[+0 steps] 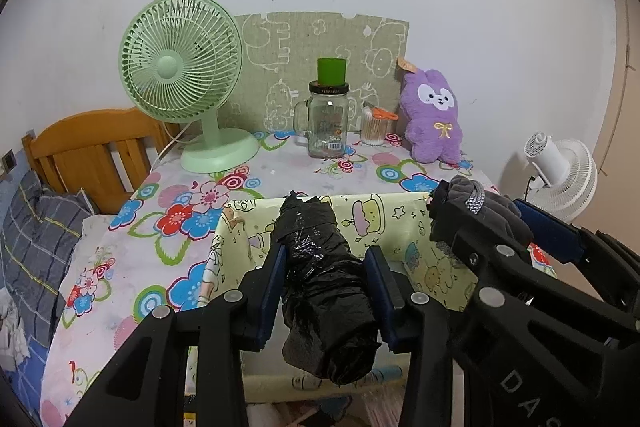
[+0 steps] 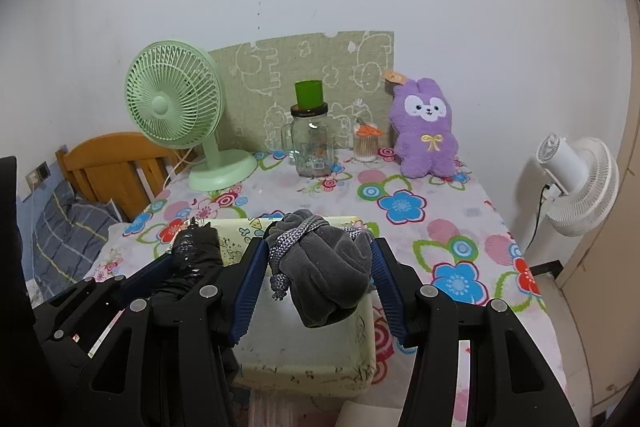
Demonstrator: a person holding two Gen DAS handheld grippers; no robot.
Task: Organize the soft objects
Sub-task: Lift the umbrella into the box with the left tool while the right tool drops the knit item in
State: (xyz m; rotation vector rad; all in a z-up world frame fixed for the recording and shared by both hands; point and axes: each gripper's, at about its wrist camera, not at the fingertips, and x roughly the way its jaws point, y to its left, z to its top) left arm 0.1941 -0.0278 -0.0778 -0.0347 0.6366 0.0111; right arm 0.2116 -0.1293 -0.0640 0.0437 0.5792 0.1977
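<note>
Both grippers were loaded and hanging over the pale green storage box [image 1: 404,223], which sat at the near edge of the flowery tablecloth [image 2: 440,211]. The left gripper [image 1: 326,279] was clamped on a rolled black plastic bundle [image 1: 320,291], looked like a wad of bin bags, dead centre in the lower half of the left wrist view, with the blue pads pressing its sides. The right gripper [image 2: 318,263] was squeezing a grey velvet drawstring pouch [image 2: 328,275] with its braided cord dangling off the left side, low centre in the right wrist view.

So my read: this was the carry-and-drop step, two soft things about to go in the box together. Neither item was resting in the box as far as I could tell; both looked held above its opening.

The next move needed both lowered inside the rim before letting go, ideally side by side so they don't pile up. The grippers were really close to each other, so knocking together was the risk. The bag roll could also spring open once let go.

The purple plush bunny [image 2: 426,131] sat against the wall in the upper right, beside the cotton swab jar [image 2: 366,147], probably next in line.
</note>
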